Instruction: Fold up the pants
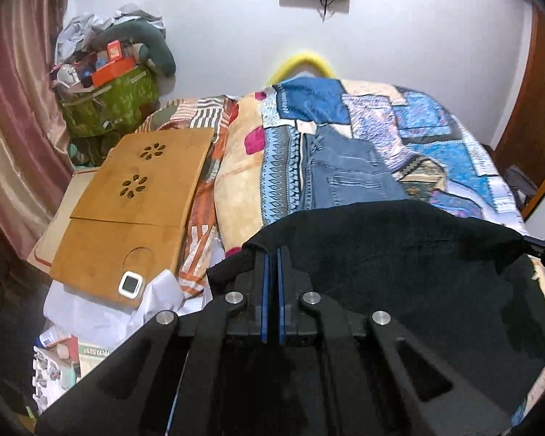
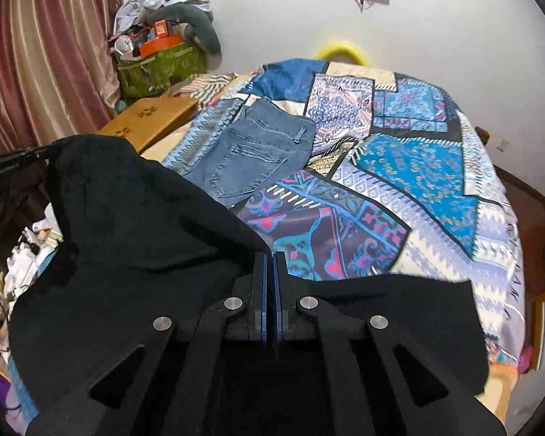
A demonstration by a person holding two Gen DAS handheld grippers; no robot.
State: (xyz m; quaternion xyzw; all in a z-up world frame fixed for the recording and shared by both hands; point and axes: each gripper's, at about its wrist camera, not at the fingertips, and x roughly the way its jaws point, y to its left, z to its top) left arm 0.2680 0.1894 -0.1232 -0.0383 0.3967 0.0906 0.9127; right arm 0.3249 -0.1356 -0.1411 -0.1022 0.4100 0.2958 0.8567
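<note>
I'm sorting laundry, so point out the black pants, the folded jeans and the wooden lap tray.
black pants (image 2: 134,218), right wrist view, on the lifted cloth
folded jeans (image 2: 250,152), right wrist view, back pocket
wooden lap tray (image 1: 134,196), left wrist view, top board

The soft matt black cloth pants (image 2: 134,239) hang from matt black plastic grippers with shiny metal pins (image 1: 235,297), beyond them faded blue denim jeans (image 2: 250,156), a smooth printed patchwork bedcover (image 2: 418,167) and a smooth tan wooden lap desk (image 1: 127,203).

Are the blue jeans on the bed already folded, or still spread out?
Folded. The blue denim jeans lie as a compact block on the patchwork bedspread, back pocket up, no legs trailing out.
</note>
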